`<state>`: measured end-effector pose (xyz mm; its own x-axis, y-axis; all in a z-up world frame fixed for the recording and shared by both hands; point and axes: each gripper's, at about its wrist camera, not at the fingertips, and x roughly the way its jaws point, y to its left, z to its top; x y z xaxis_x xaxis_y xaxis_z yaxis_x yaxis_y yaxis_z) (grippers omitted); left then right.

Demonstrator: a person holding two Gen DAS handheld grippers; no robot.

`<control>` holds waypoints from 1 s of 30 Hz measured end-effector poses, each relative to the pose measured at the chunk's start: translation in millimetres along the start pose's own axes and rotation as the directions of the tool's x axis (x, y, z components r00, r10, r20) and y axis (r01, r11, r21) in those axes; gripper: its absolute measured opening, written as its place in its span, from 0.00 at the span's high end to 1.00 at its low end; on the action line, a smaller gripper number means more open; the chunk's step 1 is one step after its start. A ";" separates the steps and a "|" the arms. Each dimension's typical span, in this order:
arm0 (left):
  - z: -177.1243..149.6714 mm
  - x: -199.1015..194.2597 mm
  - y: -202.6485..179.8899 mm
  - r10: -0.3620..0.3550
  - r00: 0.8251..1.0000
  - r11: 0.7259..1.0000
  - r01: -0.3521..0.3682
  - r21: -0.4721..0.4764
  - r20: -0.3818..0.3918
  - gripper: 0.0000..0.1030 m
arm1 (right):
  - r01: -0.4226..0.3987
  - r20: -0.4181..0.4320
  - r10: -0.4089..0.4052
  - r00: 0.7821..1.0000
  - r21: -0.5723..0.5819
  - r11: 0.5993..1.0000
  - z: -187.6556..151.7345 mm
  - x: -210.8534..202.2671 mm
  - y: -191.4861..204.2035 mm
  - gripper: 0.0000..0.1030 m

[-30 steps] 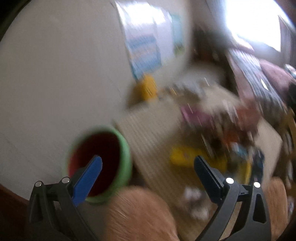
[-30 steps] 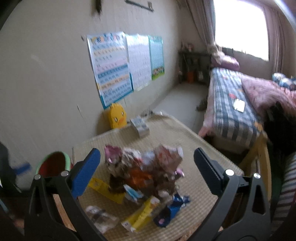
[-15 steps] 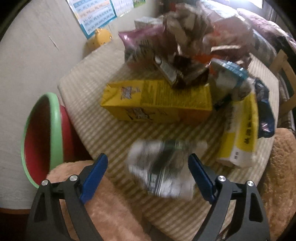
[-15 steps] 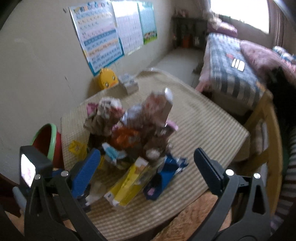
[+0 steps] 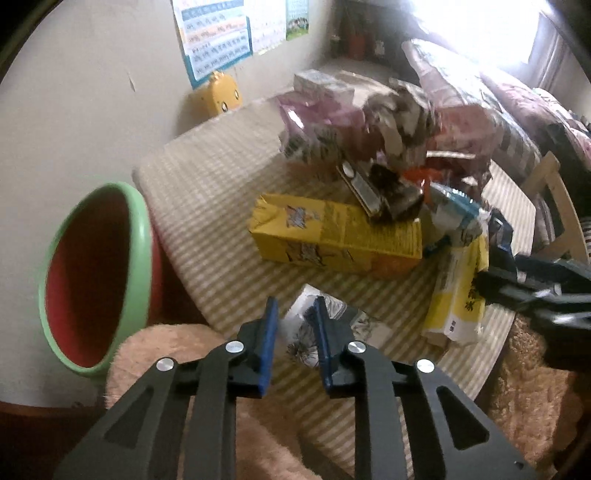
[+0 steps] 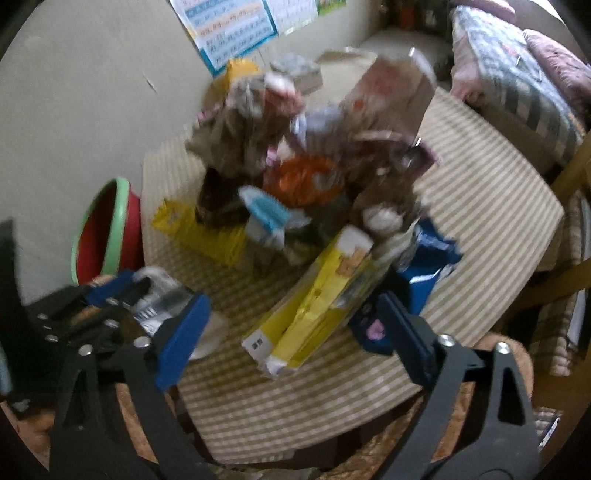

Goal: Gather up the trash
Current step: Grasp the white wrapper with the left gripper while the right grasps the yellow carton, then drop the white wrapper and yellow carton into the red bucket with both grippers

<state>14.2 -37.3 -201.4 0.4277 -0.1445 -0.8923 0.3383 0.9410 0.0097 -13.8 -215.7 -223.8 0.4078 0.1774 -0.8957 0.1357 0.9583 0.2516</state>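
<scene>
**Yellow cartons, two of them, on the striped table**

Left gripper (image 5: 293,339) jaws are closing, nearly together, with the crumpled black-and-white wrapper (image 5: 325,334) between them at the near table (image 5: 207,192) edge. Right gripper (image 6: 295,332) jaws, wide, are narrowing around one long yellow carton (image 6: 317,306); pads clear of it. One green-rimmed red bucket (image 5: 96,280) stands left.

Window (image 5: 476,29) glare upper right; fisheye-bent edges, right view motion-blurred.

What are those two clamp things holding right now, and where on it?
The left gripper is closing on the near edge of a crumpled white wrapper. The right gripper holds nothing; it is closing around a yellow carton.
</scene>
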 end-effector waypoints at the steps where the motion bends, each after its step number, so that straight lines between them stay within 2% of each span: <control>1: 1.1 -3.7 1.2 -0.001 1.000 1.000 0.001 0.001 0.011 0.85 | 0.003 -0.020 -0.003 1.000 0.005 1.000 -1.7 5.9 0.2 0.29; 3: 4.0 -10.4 4.3 -0.005 0.999 1.000 0.005 0.001 0.032 0.89 | 0.001 -0.047 -0.001 0.999 0.016 1.000 -4.1 14.6 -0.3 0.34; 4: 6.5 -11.1 6.8 -0.007 0.999 1.000 0.008 -0.004 0.041 0.92 | 0.000 -0.059 0.001 0.998 0.024 1.000 -5.4 18.3 -1.1 0.41; 7: 10.8 -19.8 12.9 -0.017 0.997 1.000 0.018 -0.022 0.070 0.95 | -0.054 -0.080 0.060 0.995 0.078 0.995 -7.4 24.9 -7.4 0.72; 10: 11.0 -23.6 16.6 -0.020 0.996 0.999 0.022 -0.030 0.083 0.98 | -0.078 -0.073 0.085 0.994 0.095 0.992 -8.2 17.6 -9.1 0.76; 15: 12.6 -36.4 27.1 -0.033 0.992 0.998 0.040 -0.057 0.120 0.99 | -0.114 -0.026 0.116 0.993 0.062 0.992 -12.7 -22.4 -4.0 0.80; 22: 14.5 -45.3 40.2 -0.036 0.988 0.995 0.049 -0.084 0.151 0.99 | -0.101 0.092 0.101 0.991 -0.005 0.995 -25.5 -74.2 2.6 0.84; 26: 15.2 -49.9 48.0 -0.056 0.985 0.991 0.074 -0.107 0.162 0.99 | -0.100 0.154 0.103 0.983 -0.028 0.995 -12.6 -94.5 6.1 0.84; 30: 15.6 -64.2 54.0 -0.061 0.976 0.990 0.085 -0.109 0.211 0.99 | -0.099 0.203 0.113 0.973 -0.076 0.992 -1.5 -106.7 19.0 0.84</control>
<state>18.2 18.0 -136.5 0.5733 -0.2629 -0.7760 0.2801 0.9529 -0.1159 -56.1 -216.0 -124.0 0.5952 0.2349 -0.7685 0.0256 0.9503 0.3103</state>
